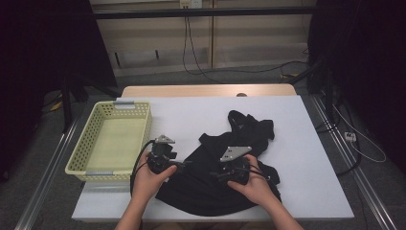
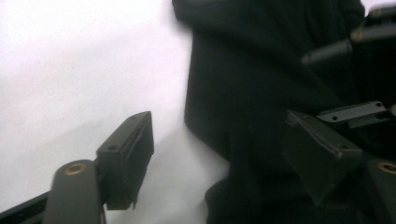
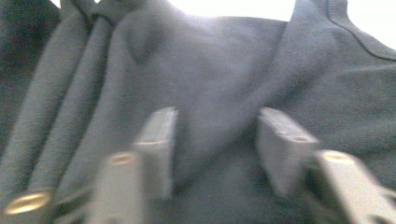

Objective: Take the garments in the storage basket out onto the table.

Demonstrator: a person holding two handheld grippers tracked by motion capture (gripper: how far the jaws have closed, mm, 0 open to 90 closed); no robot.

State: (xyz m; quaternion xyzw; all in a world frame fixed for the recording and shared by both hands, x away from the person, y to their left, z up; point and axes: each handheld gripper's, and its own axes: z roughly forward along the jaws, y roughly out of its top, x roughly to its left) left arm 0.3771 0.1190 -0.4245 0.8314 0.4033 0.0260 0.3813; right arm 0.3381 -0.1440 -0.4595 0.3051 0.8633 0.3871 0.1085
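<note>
High view: one black garment [image 1: 225,163] crumpled at near centre of white table [image 1: 306,143], one pale yellow basket [image 1: 113,142] to its left, no readable writing anywhere. Left gripper [image 2: 219,154] at garment's left edge, jaws apart, unclamped. Right gripper [image 3: 215,140] over the cloth, jaws parted, gripping nothing.

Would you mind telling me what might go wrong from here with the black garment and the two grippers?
1. Both the left gripper and right gripper stand open over the garment, so neither grips it; lifting now would likely leave it on the table.
2. The cloth lies crumpled in folds, so a jaw may pinch several layers.
3. The grippers sit close together, and their jaws or cables could tangle.
</note>
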